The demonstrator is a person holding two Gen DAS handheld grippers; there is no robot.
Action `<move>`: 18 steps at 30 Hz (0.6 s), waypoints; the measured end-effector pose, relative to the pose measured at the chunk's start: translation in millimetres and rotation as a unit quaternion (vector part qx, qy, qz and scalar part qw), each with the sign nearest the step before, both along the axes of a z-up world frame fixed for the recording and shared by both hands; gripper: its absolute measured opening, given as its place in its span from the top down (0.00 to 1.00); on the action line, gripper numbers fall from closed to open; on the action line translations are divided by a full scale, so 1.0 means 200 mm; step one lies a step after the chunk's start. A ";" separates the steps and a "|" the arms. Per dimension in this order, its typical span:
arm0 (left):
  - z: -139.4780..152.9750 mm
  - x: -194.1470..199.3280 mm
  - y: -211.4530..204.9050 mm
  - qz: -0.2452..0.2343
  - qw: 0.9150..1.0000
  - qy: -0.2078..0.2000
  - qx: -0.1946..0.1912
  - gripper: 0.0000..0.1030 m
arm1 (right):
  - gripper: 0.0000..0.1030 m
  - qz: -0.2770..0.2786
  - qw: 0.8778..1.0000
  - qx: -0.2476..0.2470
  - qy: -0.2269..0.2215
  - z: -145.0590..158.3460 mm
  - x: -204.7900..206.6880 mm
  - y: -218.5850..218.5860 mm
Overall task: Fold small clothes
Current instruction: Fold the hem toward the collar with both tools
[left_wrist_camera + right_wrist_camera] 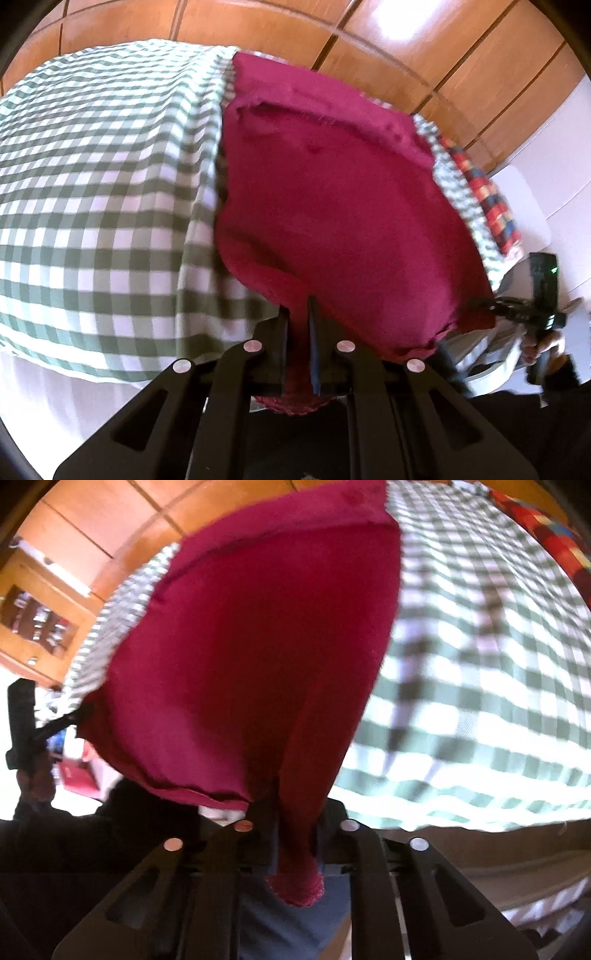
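From the left wrist, your left gripper [298, 325] is clamped on the near edge of the crimson cloth [332, 206], which lies over the checked counter [92, 184]; pull unevenly and that edge slips out. From the right wrist, your right gripper [295, 823] pinches the neighbouring corner, so the hem may bunch. No writing is legible.

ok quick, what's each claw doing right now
left claw: closed on the near edge of the red cloth
right claw: closed on the same red cloth, bunched between its fingers
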State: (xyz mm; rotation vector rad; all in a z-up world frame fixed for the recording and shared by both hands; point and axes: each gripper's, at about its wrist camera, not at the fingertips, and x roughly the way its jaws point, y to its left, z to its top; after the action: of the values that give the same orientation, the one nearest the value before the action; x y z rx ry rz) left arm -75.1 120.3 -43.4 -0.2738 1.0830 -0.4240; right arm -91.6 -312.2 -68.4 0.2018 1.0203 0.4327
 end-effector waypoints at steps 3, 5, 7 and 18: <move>0.09 0.04 0.03 0.005 0.999 -0.020 -0.036 0.92 | 0.90 0.011 0.999 0.039 -0.035 0.13 0.04 0.02; 0.15 0.09 0.05 0.010 0.997 -0.036 -0.061 0.92 | 0.90 0.012 0.996 0.061 -0.061 0.22 0.09 0.02; 0.20 0.16 0.06 0.018 0.996 -0.053 -0.069 0.93 | 0.90 0.002 0.993 0.079 -0.087 0.30 0.17 -0.01; 0.16 0.92 0.22 0.141 0.986 -0.024 -0.086 0.90 | 0.90 -0.152 0.981 0.085 -0.080 0.33 0.87 -0.21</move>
State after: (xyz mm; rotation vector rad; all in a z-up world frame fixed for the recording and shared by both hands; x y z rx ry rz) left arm 109.8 163.3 -11.8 -0.5607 0.9453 -0.2678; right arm 82.7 -355.1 -1.6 0.4631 0.7774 0.2516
